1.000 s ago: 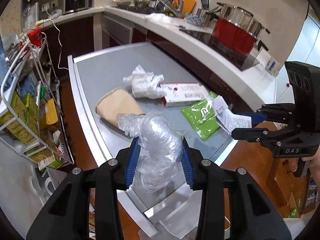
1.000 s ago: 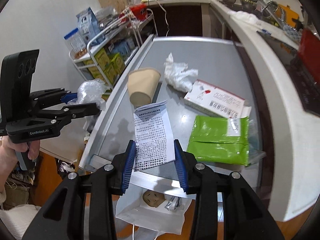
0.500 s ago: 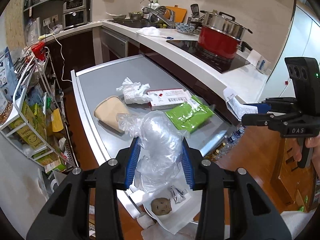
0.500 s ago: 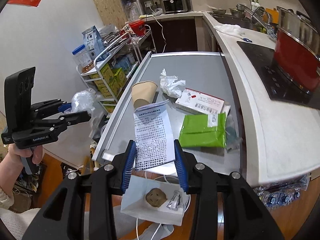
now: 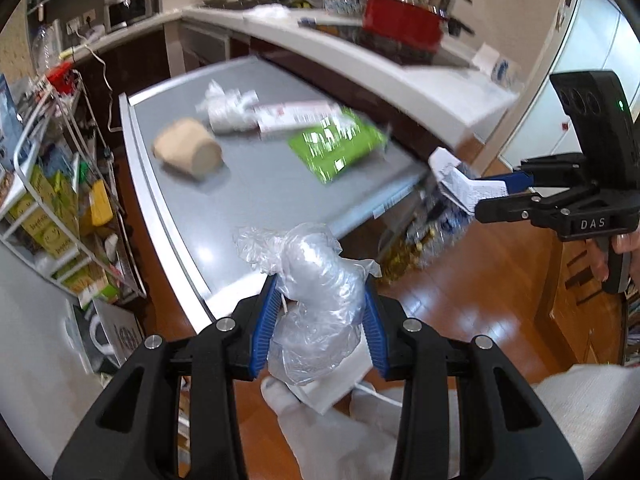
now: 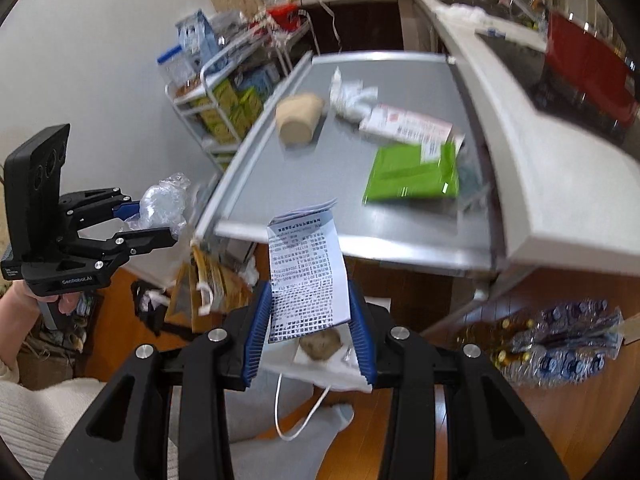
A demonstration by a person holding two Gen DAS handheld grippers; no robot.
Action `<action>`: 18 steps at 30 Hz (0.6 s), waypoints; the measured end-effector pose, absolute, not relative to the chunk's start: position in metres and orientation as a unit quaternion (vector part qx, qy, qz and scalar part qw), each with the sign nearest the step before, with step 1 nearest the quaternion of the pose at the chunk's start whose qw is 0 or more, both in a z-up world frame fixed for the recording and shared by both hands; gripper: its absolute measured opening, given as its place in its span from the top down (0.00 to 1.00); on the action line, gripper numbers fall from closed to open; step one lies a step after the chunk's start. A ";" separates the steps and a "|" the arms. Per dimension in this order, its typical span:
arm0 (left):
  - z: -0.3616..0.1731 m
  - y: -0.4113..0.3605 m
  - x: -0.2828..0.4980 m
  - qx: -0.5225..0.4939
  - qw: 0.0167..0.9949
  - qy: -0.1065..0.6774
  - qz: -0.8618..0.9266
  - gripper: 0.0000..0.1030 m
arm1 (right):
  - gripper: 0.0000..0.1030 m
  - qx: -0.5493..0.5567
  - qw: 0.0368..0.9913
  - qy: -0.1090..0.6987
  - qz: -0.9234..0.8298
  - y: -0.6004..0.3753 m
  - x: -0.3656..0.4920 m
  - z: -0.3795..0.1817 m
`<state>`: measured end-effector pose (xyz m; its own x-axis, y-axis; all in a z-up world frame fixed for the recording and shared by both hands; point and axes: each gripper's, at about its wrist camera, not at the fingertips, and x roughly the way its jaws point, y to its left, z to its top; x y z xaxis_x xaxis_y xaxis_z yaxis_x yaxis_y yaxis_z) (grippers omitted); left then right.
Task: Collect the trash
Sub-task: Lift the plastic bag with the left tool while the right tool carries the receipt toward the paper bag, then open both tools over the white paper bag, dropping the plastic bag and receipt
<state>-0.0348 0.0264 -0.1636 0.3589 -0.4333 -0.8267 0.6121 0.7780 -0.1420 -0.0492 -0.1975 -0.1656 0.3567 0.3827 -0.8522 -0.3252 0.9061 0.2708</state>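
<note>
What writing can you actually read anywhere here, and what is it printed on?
"DAS": on the right gripper body.
"GenRobot.AI": on the left gripper body.
Printed leaflet held by the right gripper: dense text, too small to read.
White carton and green packet on the table: blurred, unreadable.

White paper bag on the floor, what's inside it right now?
In the right wrist view, the white paper bag stands open with a brownish lump and a small crumpled wrapper inside. The printed leaflet held above covers the bag's far part, so anything there is hidden.
</note>
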 end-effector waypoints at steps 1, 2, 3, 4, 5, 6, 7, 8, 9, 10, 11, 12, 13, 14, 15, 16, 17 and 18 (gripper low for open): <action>-0.170 0.025 -0.038 0.098 0.815 0.474 -0.319 0.61 | 0.63 0.030 0.817 0.534 0.217 -0.196 -0.052 -0.175; -0.180 0.023 -0.043 0.101 0.808 0.485 -0.318 0.61 | 0.63 0.028 0.811 0.542 0.217 -0.193 -0.054 -0.184; -0.186 0.022 -0.046 0.105 0.804 0.491 -0.318 0.61 | 0.63 0.027 0.806 0.550 0.218 -0.191 -0.056 -0.192; -0.192 0.020 -0.049 0.111 0.801 0.495 -0.317 0.61 | 0.63 0.027 0.801 0.556 0.218 -0.190 -0.057 -0.199; -0.201 0.019 -0.052 0.114 0.796 0.503 -0.317 0.61 | 0.63 0.026 0.795 0.567 0.216 -0.188 -0.059 -0.210; -0.212 0.017 -0.054 0.113 0.788 0.515 -0.318 0.61 | 0.63 0.025 0.789 0.575 0.216 -0.187 -0.060 -0.220; -0.219 0.016 -0.056 0.115 0.784 0.521 -0.317 0.61 | 0.63 0.025 0.785 0.580 0.214 -0.186 -0.059 -0.227; -0.230 0.013 -0.057 0.121 0.778 0.530 -0.314 0.61 | 0.63 0.024 0.781 0.587 0.211 -0.184 -0.060 -0.236; -0.240 0.011 -0.057 0.125 0.772 0.539 -0.313 0.61 | 0.63 0.019 0.775 0.596 0.209 -0.181 -0.061 -0.247; -0.247 0.009 -0.058 0.126 0.769 0.544 -0.312 0.61 | 0.63 0.014 0.772 0.602 0.206 -0.178 -0.061 -0.256; -0.258 0.006 -0.057 0.129 0.764 0.551 -0.309 0.61 | 0.63 0.012 0.766 0.610 0.203 -0.175 -0.060 -0.265; -0.263 0.004 -0.057 0.130 0.762 0.555 -0.308 0.61 | 0.63 0.011 0.763 0.614 0.201 -0.174 -0.059 -0.271; -0.272 0.002 -0.055 0.129 0.758 0.562 -0.305 0.61 | 0.63 0.007 0.761 0.619 0.197 -0.171 -0.058 -0.278; -0.277 0.001 -0.053 0.129 0.755 0.567 -0.303 0.61 | 0.63 0.005 0.759 0.622 0.194 -0.171 -0.055 -0.283; -0.284 0.000 -0.051 0.130 0.752 0.573 -0.301 0.61 | 0.63 0.003 0.757 0.625 0.190 -0.169 -0.053 -0.288; -0.289 -0.001 -0.050 0.130 0.749 0.576 -0.300 0.61 | 0.63 0.004 0.756 0.627 0.188 -0.169 -0.051 -0.292; -0.295 -0.003 -0.048 0.131 0.746 0.581 -0.298 0.61 | 0.63 0.005 0.755 0.629 0.186 -0.168 -0.049 -0.295; -0.300 -0.004 -0.046 0.130 0.743 0.586 -0.297 0.61 | 0.63 0.003 0.754 0.631 0.182 -0.168 -0.046 -0.298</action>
